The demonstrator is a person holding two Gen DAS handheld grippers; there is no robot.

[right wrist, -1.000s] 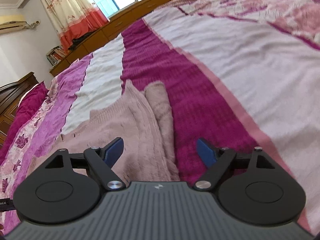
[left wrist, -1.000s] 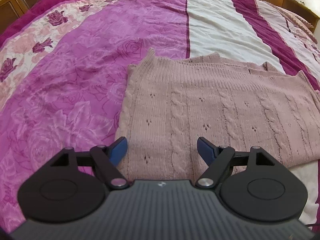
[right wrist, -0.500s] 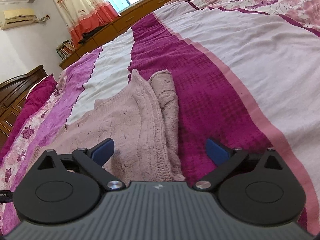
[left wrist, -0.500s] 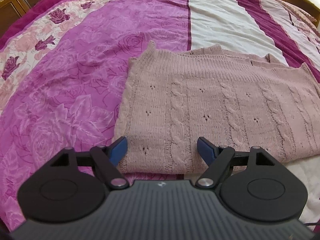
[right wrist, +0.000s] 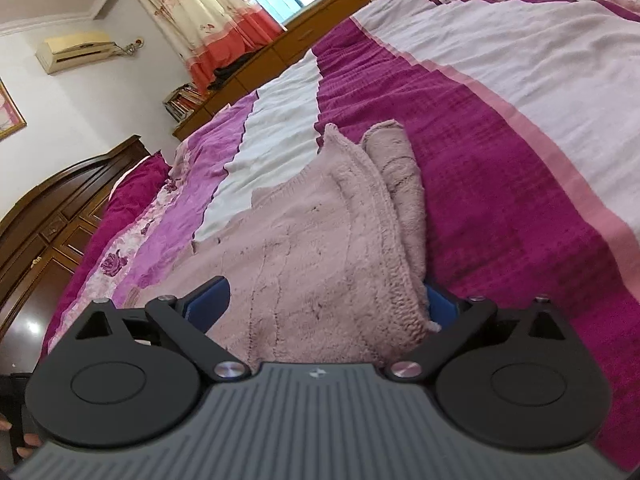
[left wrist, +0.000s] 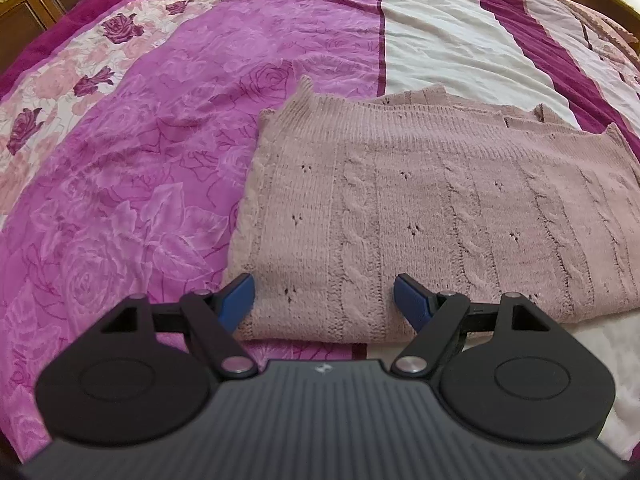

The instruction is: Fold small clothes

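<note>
A dusty-pink cable-knit sweater (left wrist: 420, 216) lies folded flat on the bed. My left gripper (left wrist: 324, 300) is open, hovering over the sweater's near left corner with nothing between its blue pads. In the right wrist view the same sweater (right wrist: 320, 248) runs away from me, its right edge stacked in folds. My right gripper (right wrist: 324, 308) is open wide, its jaws straddling the sweater's near right edge; the right pad (right wrist: 438, 306) is partly hidden behind the knit.
The bed carries a magenta, white and rose-print cover (left wrist: 140, 160). Wooden cabinets (right wrist: 48, 240) stand at the bed's left side, and a curtained window (right wrist: 224, 4) lies beyond the far end.
The left gripper pulled back and rose, so the sweater's near edge now shows. The right gripper opened wider, tilted and moved forward onto the sweater's right edge.
</note>
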